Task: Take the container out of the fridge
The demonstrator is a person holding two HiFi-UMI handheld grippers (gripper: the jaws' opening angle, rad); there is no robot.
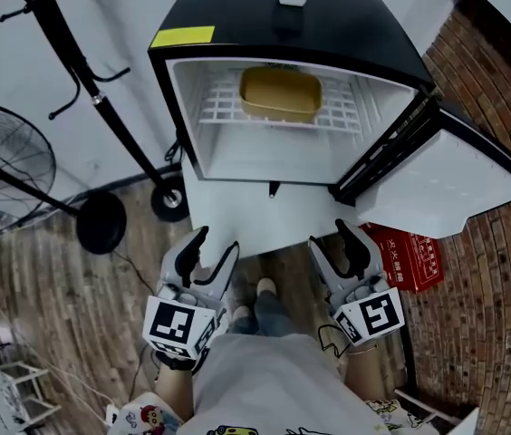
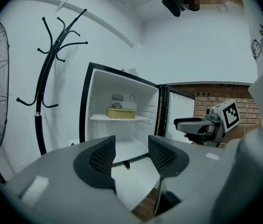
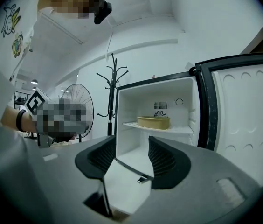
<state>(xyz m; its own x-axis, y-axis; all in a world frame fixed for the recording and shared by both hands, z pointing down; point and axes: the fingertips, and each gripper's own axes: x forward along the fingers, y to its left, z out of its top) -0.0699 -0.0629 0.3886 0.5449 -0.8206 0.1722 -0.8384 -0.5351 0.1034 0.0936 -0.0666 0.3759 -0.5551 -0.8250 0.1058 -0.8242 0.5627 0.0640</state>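
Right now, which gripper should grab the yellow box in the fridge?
Probably the left gripper: its open, empty jaws point almost straight at the container, while the right gripper sits close to the open door.

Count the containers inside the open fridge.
1: a yellow container on the white wire shelf, toward the back. Below the shelf looks bare, though partly hidden.

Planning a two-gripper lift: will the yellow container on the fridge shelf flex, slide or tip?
The container looks rigid-walled, so probably won't flex. Low and wide, it seems unlikely to tip. The wire shelf may snag it.
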